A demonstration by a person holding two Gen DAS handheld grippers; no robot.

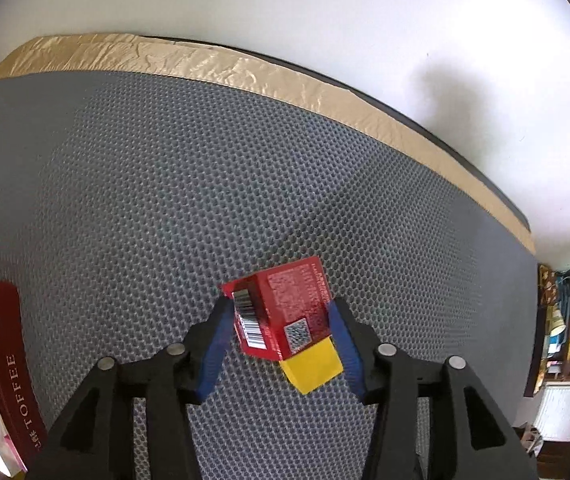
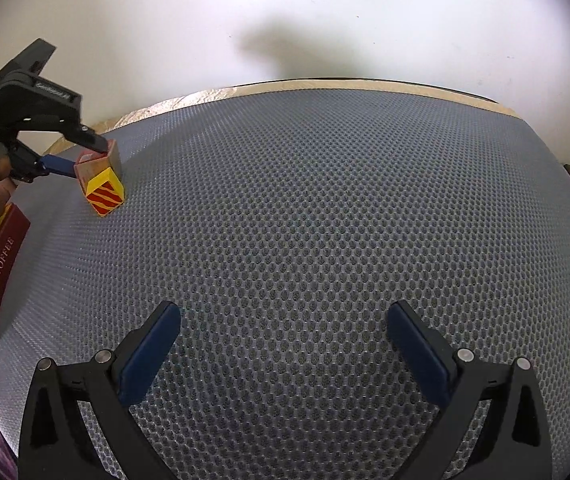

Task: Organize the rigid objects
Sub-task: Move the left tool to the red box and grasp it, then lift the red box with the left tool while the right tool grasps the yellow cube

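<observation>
While the left gripper [image 1: 281, 332] brackets the red box [image 1: 285, 312] on the grey mat [image 1: 125, 200], pads barely apart from its sides, the box leans and could topple if a pad drags on withdrawal. The right gripper [image 2: 285, 344] gapes wide, empty. Beyond lie the tan tape edge [image 1: 245, 72] and a white wall [image 1: 365, 20].

Small red and yellow carton [image 1: 285, 312]: rigid cardboard box, closed. Red faces are printed with fine white text, a barcode and a QR code; one end is plain yellow, another face is striped red on yellow. It is set tilted on the grey honeycomb mat [image 1: 125, 200], near the mat's left side in the right wrist view.
</observation>
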